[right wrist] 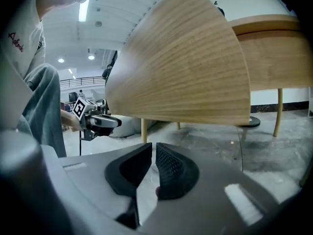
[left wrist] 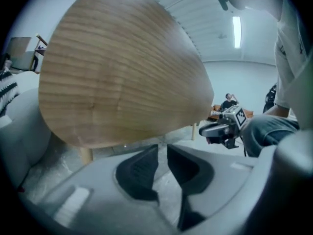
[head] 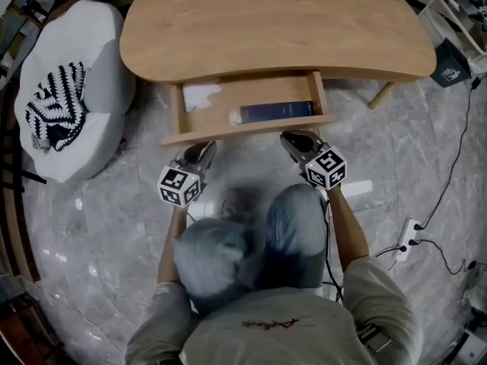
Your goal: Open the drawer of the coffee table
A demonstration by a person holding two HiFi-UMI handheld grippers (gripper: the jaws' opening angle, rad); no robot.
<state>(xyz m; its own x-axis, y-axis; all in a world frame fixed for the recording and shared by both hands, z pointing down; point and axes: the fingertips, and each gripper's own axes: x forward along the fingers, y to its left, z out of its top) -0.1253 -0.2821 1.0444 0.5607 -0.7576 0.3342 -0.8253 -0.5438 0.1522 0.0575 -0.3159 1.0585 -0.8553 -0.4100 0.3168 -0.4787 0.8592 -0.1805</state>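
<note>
The wooden coffee table (head: pixel 266 21) has its drawer (head: pixel 247 130) pulled out toward me. Inside lie a dark blue book (head: pixel 276 111) and a white paper (head: pixel 199 96). My left gripper (head: pixel 204 149) sits just in front of the drawer's left end, and my right gripper (head: pixel 293 138) just in front of its right end; neither touches it. In the left gripper view the drawer's wood (left wrist: pixel 117 72) looms above the left gripper (left wrist: pixel 162 160), whose jaws stand a narrow gap apart on nothing. The right gripper (right wrist: pixel 153 163) has its jaws almost together, empty, under the drawer's wood (right wrist: pixel 186 67).
A white pouf (head: pixel 91 59) with a black-and-white zigzag cloth (head: pixel 53 105) stands left of the table. A table leg (head: pixel 383 95) shows at the right. A power strip (head: pixel 407 238) and cables lie on the grey floor at the right. The person's knees (head: pixel 297 226) are close behind the grippers.
</note>
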